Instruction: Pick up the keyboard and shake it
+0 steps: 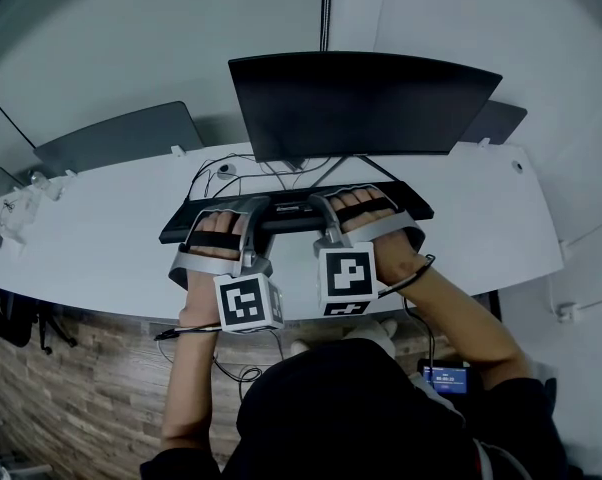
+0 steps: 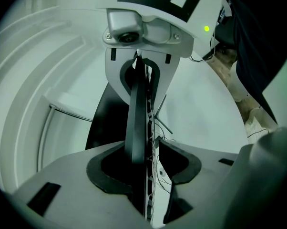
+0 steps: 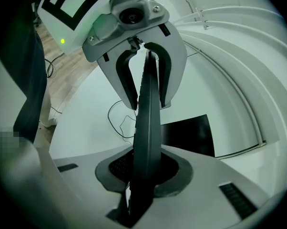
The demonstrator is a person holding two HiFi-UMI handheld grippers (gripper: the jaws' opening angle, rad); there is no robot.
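The flat, thin black keyboard (image 1: 287, 209) is pinched at its near edge by 2 grippers set close together near its middle. The left gripper (image 2: 146, 171) and right gripper (image 3: 146, 173) each press dark rubbery pads onto the slab. It seems lifted just above the smooth white desk (image 1: 101, 238), before the matte monitor (image 1: 361, 103)

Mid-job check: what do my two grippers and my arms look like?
The left gripper and right gripper are matching grey shells with dark jaw pads, black hand straps, and a rear cube of black-and-white square markers. A thin black cable trails from each. A green light glows beside each cube. The person wears a dark top.
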